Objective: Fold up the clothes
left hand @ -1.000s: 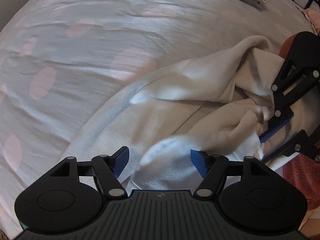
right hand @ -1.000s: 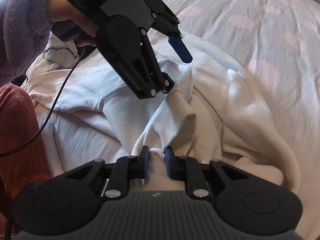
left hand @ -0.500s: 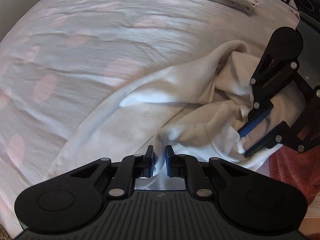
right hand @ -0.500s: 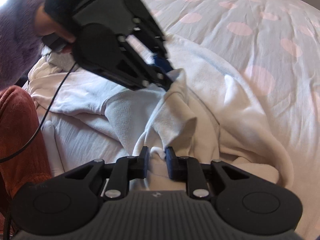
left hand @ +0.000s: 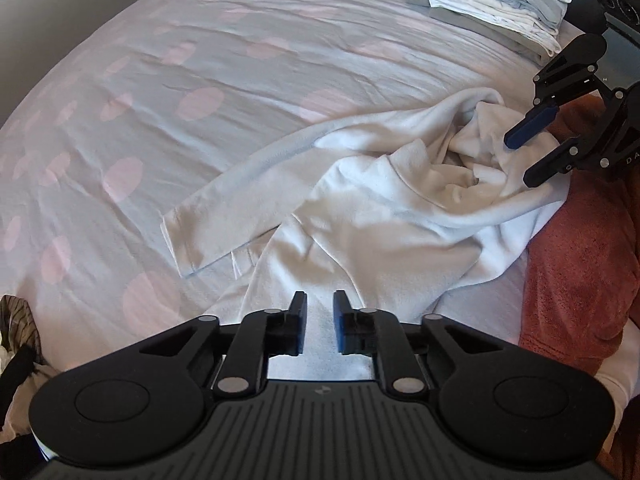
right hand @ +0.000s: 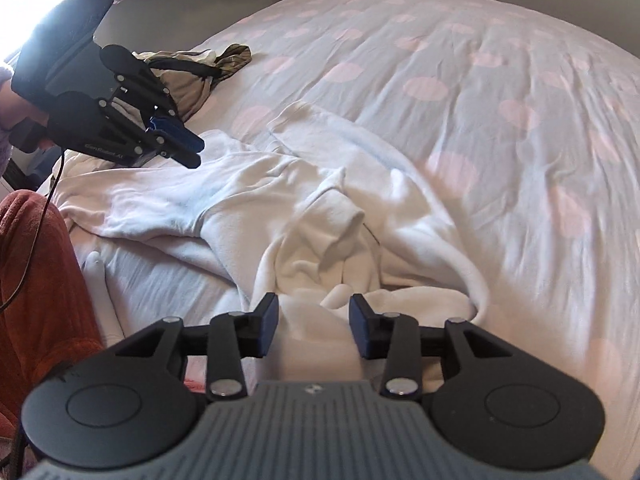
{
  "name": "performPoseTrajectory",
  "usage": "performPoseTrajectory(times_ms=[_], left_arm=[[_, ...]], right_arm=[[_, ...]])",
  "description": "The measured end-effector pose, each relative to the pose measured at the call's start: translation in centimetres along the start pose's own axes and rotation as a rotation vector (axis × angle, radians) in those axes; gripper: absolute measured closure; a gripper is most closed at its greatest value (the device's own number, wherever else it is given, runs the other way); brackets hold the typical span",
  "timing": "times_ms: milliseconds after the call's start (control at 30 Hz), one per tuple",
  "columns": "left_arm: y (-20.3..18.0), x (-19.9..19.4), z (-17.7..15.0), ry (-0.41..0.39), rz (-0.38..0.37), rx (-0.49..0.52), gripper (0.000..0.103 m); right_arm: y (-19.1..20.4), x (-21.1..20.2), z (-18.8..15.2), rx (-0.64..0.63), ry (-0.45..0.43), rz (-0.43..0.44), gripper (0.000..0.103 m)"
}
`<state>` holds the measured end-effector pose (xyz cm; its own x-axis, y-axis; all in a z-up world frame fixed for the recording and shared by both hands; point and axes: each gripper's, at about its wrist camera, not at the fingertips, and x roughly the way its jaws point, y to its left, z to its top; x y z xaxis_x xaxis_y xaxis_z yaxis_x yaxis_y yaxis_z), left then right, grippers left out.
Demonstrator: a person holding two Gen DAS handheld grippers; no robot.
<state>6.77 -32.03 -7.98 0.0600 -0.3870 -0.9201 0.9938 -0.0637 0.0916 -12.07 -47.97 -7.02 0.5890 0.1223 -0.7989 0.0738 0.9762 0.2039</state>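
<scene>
A white long-sleeved garment (left hand: pixel 380 220) (right hand: pixel 280 200) lies rumpled on the bed, one sleeve (left hand: pixel 224 216) stretched out flat to the left. My left gripper (left hand: pixel 320 320) (right hand: pixel 194 154) hangs above the garment's near edge. Its jaws are opening, with a narrow gap and no cloth pinched. My right gripper (right hand: pixel 312 316) (left hand: pixel 524 160) hovers over the bunched middle of the garment. Its jaws are also opening. White cloth shows below the gap, and the pads do not press on it.
The bedspread (left hand: pixel 200 80) (right hand: pixel 480 100) is grey with pink dots. A stack of folded clothes (left hand: pixel 492 8) sits at the far edge. A striped dark garment (right hand: pixel 192 76) (left hand: pixel 16 320) lies beside the white one. A person's rust-red clothing (left hand: pixel 580 260) (right hand: pixel 36 260) borders the near side.
The left gripper shut on a fold, then loosened and rose away from it. The right gripper let go of the cloth it pinched and lifted. The sleeve now lies spread out.
</scene>
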Motion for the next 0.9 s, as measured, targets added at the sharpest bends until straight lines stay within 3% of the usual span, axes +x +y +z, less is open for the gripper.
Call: performPoseTrajectory(times_ms=[67, 133, 300, 400, 633, 900], left_arm=[[-0.5, -0.3, 0.3, -0.014, 0.023, 0.025, 0.067], [-1.3, -0.4, 0.7, -0.035, 0.046, 0.076, 0.066], [-3.7, 0.5, 2.2, -0.1, 0.116, 0.359, 0.06], [-3.6, 1.8, 4.2, -0.046, 0.042, 0.432, 0.058], [-4.6, 5.9, 7.4, 0.013, -0.004, 0.732, 0.058], [-5.6, 11.3, 8.5, 0.114, -0.115, 0.979, 0.059]], right_arm=[[0.1, -0.6, 0.0, -0.003, -0.012, -0.016, 0.053], [0.2, -1.0, -0.1, -0.006, -0.018, -0.026, 0.052], [0.0, -1.2, -0.5, 0.009, -0.023, -0.029, 0.05], [-0.6, -1.2, -0.6, 0.011, -0.026, -0.025, 0.05], [-3.4, -1.9, 0.4, -0.015, -0.024, -0.04, 0.049], [-6.9, -1.5, 1.5, -0.056, 0.025, -0.065, 0.043]])
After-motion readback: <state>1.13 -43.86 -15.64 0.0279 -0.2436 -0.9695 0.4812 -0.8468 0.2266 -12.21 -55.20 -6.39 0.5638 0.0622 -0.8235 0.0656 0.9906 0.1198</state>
